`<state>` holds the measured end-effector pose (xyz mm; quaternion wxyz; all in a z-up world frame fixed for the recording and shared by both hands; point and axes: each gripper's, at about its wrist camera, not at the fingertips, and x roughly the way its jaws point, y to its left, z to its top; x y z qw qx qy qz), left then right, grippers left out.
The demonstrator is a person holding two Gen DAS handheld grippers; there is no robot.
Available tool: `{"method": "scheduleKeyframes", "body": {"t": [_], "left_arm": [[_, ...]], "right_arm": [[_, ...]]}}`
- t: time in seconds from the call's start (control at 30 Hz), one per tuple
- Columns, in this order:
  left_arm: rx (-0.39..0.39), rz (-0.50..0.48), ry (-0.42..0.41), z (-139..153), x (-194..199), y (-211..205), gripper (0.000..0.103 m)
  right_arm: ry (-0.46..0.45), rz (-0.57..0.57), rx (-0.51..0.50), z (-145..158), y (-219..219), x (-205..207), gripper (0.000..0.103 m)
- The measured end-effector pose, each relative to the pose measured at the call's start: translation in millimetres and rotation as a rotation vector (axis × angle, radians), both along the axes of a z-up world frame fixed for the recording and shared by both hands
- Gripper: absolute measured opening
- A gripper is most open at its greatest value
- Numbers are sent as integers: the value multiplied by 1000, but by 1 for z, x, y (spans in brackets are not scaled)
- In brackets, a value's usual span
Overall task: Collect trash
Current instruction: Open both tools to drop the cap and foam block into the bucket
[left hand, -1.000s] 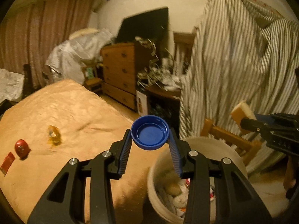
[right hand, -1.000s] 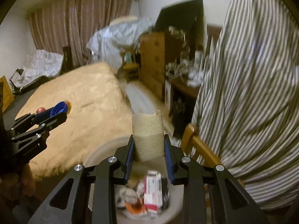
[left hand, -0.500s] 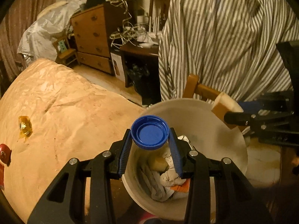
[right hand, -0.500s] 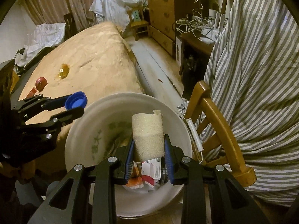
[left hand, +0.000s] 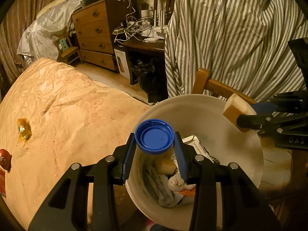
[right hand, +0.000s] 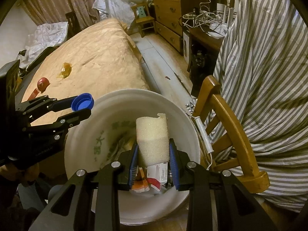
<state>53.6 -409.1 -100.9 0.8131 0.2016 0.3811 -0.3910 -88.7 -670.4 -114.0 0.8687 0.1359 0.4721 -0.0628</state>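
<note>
My left gripper [left hand: 155, 144] is shut on a blue bottle cap [left hand: 154, 136], held over the near left rim of a white bucket [left hand: 211, 113]. Crumpled paper and packaging fill the bucket's bottom. My right gripper [right hand: 153, 152] is shut on a pale sponge block [right hand: 152, 140] above the same bucket [right hand: 173, 111]. Each gripper shows in the other's view: the right gripper [left hand: 248, 119] with the sponge [left hand: 233, 109] at the bucket's right rim, the left gripper [right hand: 80, 108] with the cap [right hand: 82, 102] at its left rim. On the bed lie a yellow wrapper [left hand: 24, 130] and a red round object [left hand: 4, 160].
A tan-covered bed [left hand: 67, 119] lies left of the bucket. A wooden chair [right hand: 231, 127] draped with a striped sheet [right hand: 269, 67] stands right of it. A wooden dresser [left hand: 94, 34] and a cluttered dark desk [left hand: 146, 44] line the far wall.
Both grippers have dipped down and tilted toward the bucket, which now fills the lower middle of both views. Cap and sponge stay gripped. Little differs from half a second ago.
</note>
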Motion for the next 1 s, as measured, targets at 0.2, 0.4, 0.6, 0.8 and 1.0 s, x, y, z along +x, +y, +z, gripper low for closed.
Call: {"method": "scheduleKeyframes", "body": {"t": [0.2, 0.4, 0.6, 0.8, 1.0], "left_arm": [[-4, 5, 0, -1, 2, -1, 38], [1, 8, -10, 0, 2, 0, 56], [-5, 31, -21, 1, 5, 3, 78], [-3, 36, -20, 0, 5, 4, 78], [-13, 40, -24, 2, 3, 8, 78]], "right_arm": [[-1, 5, 1, -1, 3, 1, 31], [-5, 7, 3, -1, 4, 2, 34], [-22, 6, 8, -1, 7, 3, 51], [-30, 13, 10, -2, 10, 1, 51], [-46, 13, 9, 3, 14, -1, 51]]}}
